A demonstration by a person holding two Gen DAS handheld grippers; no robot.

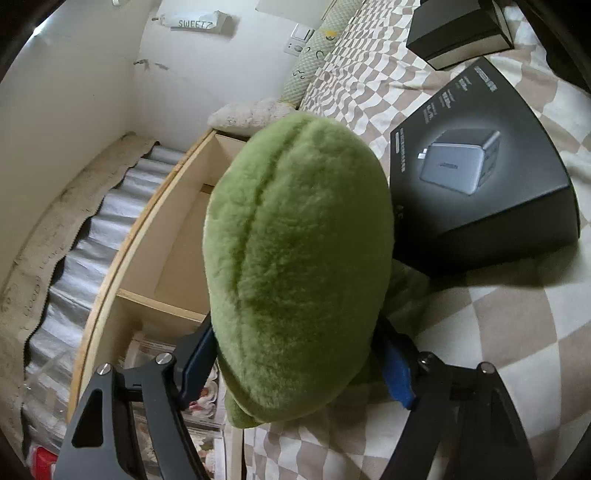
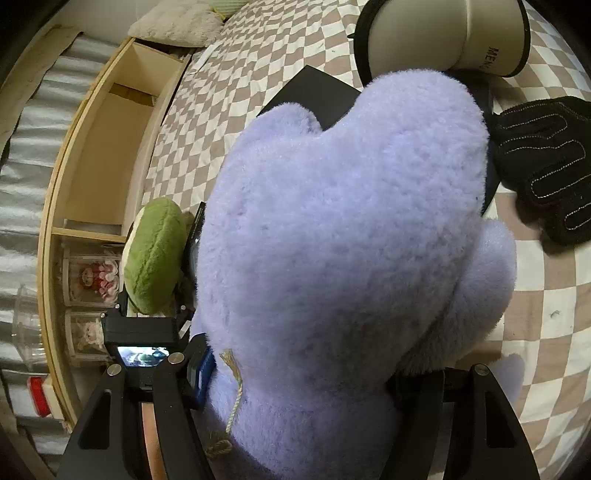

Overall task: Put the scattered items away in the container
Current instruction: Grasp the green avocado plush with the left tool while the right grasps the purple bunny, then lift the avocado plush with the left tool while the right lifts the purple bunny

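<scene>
My left gripper [image 1: 295,363] is shut on a green plush toy [image 1: 295,258] and holds it above the checkered bed, beside the wooden shelf [image 1: 177,229]. My right gripper [image 2: 299,373] is shut on a large lavender plush toy [image 2: 351,258] that fills its view. The left gripper with the green plush [image 2: 155,254] shows at the left of the right wrist view. A black glove [image 2: 546,166] lies on the bed to the right. A black charger box [image 1: 480,166] lies on the bed right of the green plush.
A cream cylindrical container with black rim [image 2: 443,33] lies at the top of the right wrist view. A second black box [image 1: 458,29] sits farther back. The shelf compartments hold small figurine boxes [image 2: 92,277]. A grey pillow [image 1: 247,114] lies at the bed's head.
</scene>
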